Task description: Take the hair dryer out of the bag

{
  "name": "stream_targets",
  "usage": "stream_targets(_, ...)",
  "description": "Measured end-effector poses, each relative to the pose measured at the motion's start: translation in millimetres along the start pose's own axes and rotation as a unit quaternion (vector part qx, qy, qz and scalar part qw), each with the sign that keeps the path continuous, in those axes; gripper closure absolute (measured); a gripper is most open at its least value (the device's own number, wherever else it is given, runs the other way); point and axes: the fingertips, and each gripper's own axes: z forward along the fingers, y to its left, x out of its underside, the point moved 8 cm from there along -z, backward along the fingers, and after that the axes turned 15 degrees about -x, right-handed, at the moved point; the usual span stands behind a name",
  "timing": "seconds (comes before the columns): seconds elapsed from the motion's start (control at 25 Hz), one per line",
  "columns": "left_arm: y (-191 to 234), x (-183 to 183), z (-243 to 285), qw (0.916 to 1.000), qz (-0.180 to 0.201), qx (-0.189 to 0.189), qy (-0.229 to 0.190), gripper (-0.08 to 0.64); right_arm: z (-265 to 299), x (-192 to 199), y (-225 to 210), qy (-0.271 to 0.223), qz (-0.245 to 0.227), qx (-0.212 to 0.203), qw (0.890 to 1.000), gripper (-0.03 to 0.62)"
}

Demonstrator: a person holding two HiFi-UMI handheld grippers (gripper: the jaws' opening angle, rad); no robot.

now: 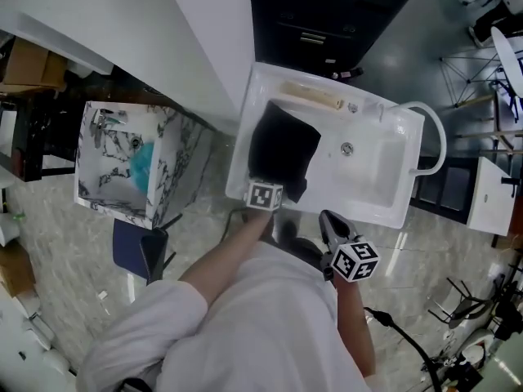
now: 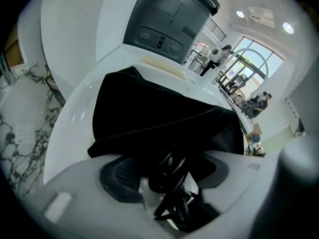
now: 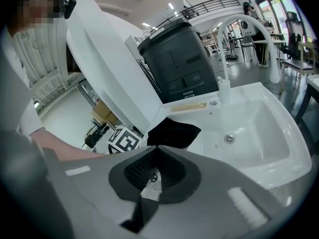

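Note:
A black fabric bag (image 1: 282, 149) lies on the left part of a white sink (image 1: 384, 211). My left gripper (image 1: 265, 193) is at the bag's near edge, with only its marker cube showing in the head view. In the left gripper view the bag (image 2: 159, 113) fills the middle, and my left gripper (image 2: 167, 171) is open. A black coiled cord (image 2: 172, 183) lies between its jaws, apart from both pads. The hair dryer's body is hidden. My right gripper (image 1: 328, 223) hangs shut and empty in front of the sink, right of the bag (image 3: 173, 132). Its pads (image 3: 144, 171) meet.
A curved white faucet (image 1: 433, 137) stands at the sink's right end, and a beige stick (image 1: 310, 96) lies along its back rim. A dark cabinet (image 2: 164, 19) rises behind the sink. A marble-patterned box (image 1: 172, 170) sits on the floor to the left.

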Motion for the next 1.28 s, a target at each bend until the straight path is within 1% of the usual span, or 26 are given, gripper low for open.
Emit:
stream_targets(0.04, 0.3, 0.4, 3.4, 1.0000, -0.001, -0.003, 0.005, 0.298, 0.9, 0.1, 0.1, -0.001, 0.002, 0.003, 1.000, 0.588)
stream_targets(0.12, 0.8, 0.3, 10.0, 0.9998, 0.011, -0.017, 0.010, 0.287, 2.9, 0.0, 0.1, 0.000, 0.004, 0.008, 1.000, 0.588)
stream_targets(0.24, -0.6, -7.0, 13.2, 0.9983, 0.044, -0.039, -0.004, 0.293, 6.2, -1.4, 0.6, 0.000, 0.002, 0.010, 1.000, 0.588)
stream_targets(0.32, 0.2, -7.4, 12.5, 0.9977, 0.051, -0.045, -0.006, 0.300, 6.8, -1.3, 1.4, 0.001, 0.001, 0.010, 1.000, 0.588)
stream_targets(0.4, 2.4, -4.3, 12.9, 0.9987, 0.039, -0.031, -0.008, 0.305, 6.7, -0.9, 1.1, 0.004, 0.000, 0.008, 1.000, 0.588)
stream_targets(0.52, 3.0, -5.2, 15.0, 0.9998, 0.011, 0.016, -0.006, 0.314, 7.6, -2.8, -4.8, 0.010, -0.003, 0.000, 1.000, 0.588)
stream_targets(0.6, 4.5, -5.9, 11.7, 0.9994, -0.003, 0.033, -0.004, 0.321, 9.4, -4.0, -8.3, 0.018, -0.006, -0.008, 1.000, 0.588)
stream_targets(0.92, 12.8, -9.8, -9.1, 0.9962, -0.069, 0.051, -0.013, 0.337, 22.2, -28.6, -24.4, 0.062, -0.032, -0.055, 0.996, 0.588)
stream_targets(1.08, 15.7, -5.9, -16.7, 0.9928, -0.102, 0.061, -0.013, 0.337, 34.5, -34.4, -29.8, 0.083, -0.041, -0.079, 0.993, 0.587)
stream_targets(1.28, 20.0, 1.6, -31.0, 0.9896, -0.130, 0.059, -0.017, 0.337, 50.1, -39.3, -33.9, 0.106, -0.050, -0.107, 0.987, 0.571)
